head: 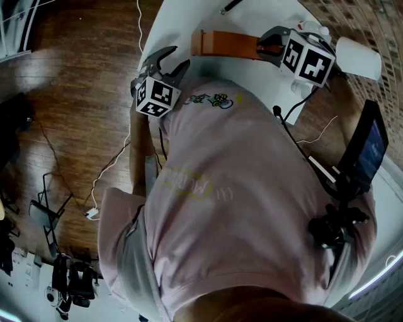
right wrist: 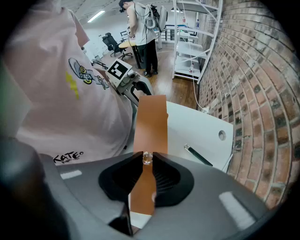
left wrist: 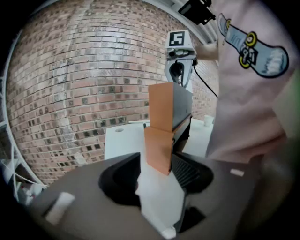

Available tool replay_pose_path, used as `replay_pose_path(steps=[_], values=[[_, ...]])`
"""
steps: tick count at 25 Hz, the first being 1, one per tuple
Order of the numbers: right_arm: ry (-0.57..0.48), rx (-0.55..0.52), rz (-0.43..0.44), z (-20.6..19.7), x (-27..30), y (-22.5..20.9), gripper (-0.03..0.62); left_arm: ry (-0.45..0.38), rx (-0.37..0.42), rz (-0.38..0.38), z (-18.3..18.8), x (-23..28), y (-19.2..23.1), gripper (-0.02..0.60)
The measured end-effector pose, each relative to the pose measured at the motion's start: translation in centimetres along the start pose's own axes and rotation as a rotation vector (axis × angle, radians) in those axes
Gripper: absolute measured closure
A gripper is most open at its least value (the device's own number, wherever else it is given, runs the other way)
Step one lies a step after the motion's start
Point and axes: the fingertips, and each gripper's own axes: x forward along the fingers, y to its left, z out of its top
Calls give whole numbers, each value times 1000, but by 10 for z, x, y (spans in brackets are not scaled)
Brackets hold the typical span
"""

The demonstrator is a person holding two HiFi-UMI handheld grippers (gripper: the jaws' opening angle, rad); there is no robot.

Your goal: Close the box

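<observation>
Head view: the long orange box (head: pixel 223 44) lies on the white table (head: pixel 252 16), stretched between my two grippers; its right end sits in the right gripper (head: pixel 266 48), while the left gripper (head: pixel 167 63) stands spread just short of its left end; my pink shirt (head: pixel 252 188) fills most of the picture and hides the nearer part of the table.

Left gripper view: the box (left wrist: pixel 161 112) rises straight ahead of the left gripper (left wrist: pixel 154 174), orange on its end and dark grey on the side turned right; the jaws stand apart with that orange end between them, and I see no pad pressing on it; a blurred white piece (left wrist: pixel 159 201) below it I cannot identify; the right gripper (left wrist: pixel 178 51) shows beyond the box.

Right gripper view: only here is the pinch plain; the right gripper (right wrist: pixel 146 161) is pressed onto a thin orange panel of the box (right wrist: pixel 150 124); a black pen-like rod (right wrist: pixel 199 156) lies on the table right of the jaws; the left gripper (right wrist: pixel 126 77) shows past the box.
</observation>
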Motion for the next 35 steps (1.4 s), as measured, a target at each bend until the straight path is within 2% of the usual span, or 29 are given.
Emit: replay_pose_path(steps=[12,23,30,35], values=[[-44,-2,3,1,-26,0,528,-14,9,9,9,-3,5,368],[-53,5,-10,0,-28,1,528,-27,13,-5,16,-7,1,368],[-41,17,-3,2,-8,2,528,-76,45,3,41,-15,11,368],[-14,29,21,0,22,-1,528,-50,72,-9,40,-15,8,368]])
